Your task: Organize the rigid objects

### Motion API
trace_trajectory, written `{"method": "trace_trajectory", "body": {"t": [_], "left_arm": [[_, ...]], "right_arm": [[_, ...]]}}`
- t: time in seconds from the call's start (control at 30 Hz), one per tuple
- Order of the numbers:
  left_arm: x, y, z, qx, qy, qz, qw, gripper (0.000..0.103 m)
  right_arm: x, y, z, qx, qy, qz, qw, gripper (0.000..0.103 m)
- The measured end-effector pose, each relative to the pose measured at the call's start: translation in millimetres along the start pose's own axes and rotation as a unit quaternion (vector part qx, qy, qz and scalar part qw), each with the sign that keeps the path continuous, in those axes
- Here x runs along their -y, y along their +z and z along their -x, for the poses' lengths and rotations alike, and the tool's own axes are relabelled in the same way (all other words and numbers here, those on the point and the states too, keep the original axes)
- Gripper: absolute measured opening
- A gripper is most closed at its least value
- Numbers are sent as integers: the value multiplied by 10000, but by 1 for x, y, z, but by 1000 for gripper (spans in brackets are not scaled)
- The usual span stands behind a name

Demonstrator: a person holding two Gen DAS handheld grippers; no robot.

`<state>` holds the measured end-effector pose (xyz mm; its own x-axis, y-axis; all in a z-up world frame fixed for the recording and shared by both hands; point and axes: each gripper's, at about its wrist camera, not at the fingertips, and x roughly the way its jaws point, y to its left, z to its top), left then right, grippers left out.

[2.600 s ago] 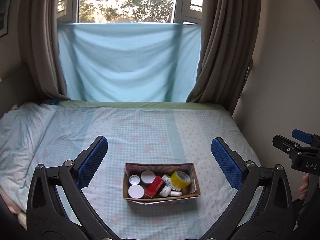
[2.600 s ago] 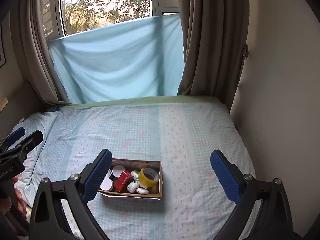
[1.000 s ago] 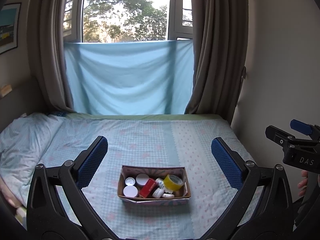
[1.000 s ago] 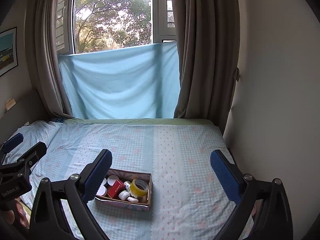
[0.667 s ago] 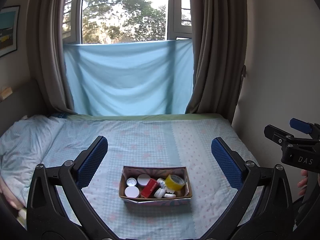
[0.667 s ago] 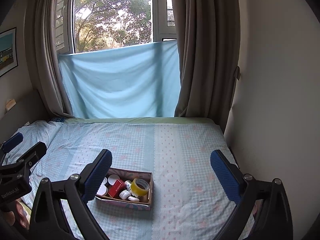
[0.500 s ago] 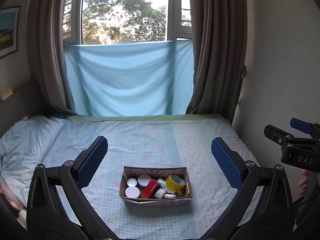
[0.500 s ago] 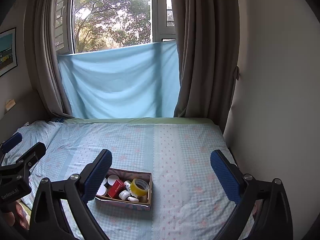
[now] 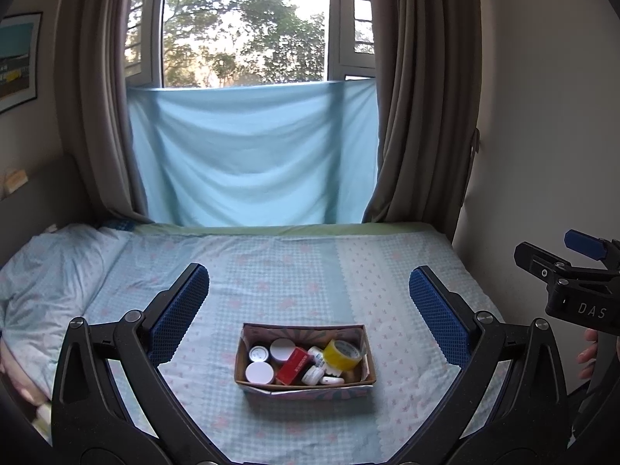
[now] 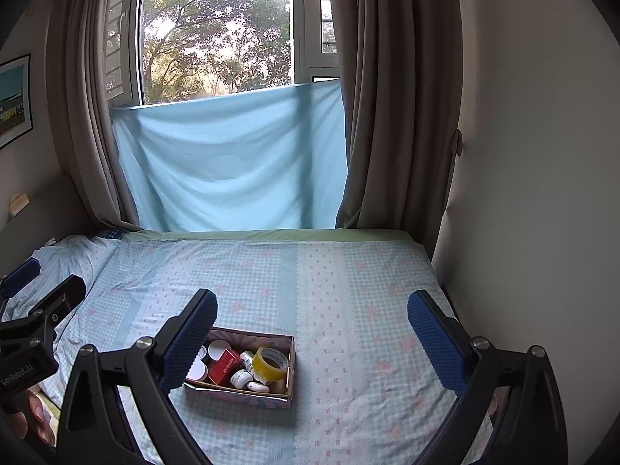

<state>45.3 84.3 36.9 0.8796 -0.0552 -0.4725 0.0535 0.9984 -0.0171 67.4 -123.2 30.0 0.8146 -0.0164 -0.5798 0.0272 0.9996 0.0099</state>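
A small cardboard box (image 9: 248,381) sits on the bed, also seen in the right wrist view (image 10: 290,378). It holds a yellow tape roll (image 9: 342,354), a red carton (image 9: 293,365), white-lidded jars (image 9: 259,372) and small white items. The tape roll (image 10: 270,363) and red carton (image 10: 225,366) show in the right wrist view too. My left gripper (image 9: 308,310) is open and empty, held back above the box. My right gripper (image 10: 310,321) is open and empty, to the right of the box.
The bed (image 9: 294,271) has a blue checked sheet and a pillow (image 9: 50,267) at left. A wall (image 10: 542,193) borders the bed on the right. Curtains (image 9: 422,97) and a blue cloth (image 9: 252,155) hang at the window behind.
Both grippers have drawn back and up from the box, which now looks smaller and farther. Both stayed open. The box contents have not moved.
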Motion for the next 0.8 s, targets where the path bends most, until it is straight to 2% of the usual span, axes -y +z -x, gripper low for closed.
{"method": "trace_trajectory", "body": {"t": [0.17, 0.3, 0.5, 0.8], "left_arm": [[-4, 1, 1, 18, -118, 136, 9998, 103], [-6, -1, -3, -74, -17, 170, 9998, 103], [-12, -3, 4, 72, -91, 311, 9994, 103], [-26, -1, -3, 81, -28, 405, 9991, 103]], "right_arm": [[0, 2, 0, 18, -24, -13, 10000, 98], [0, 1, 0, 16, -20, -14, 10000, 98], [-1, 1, 0, 27, -37, -22, 10000, 98], [-2, 4, -7, -25, -95, -23, 9999, 98]]}}
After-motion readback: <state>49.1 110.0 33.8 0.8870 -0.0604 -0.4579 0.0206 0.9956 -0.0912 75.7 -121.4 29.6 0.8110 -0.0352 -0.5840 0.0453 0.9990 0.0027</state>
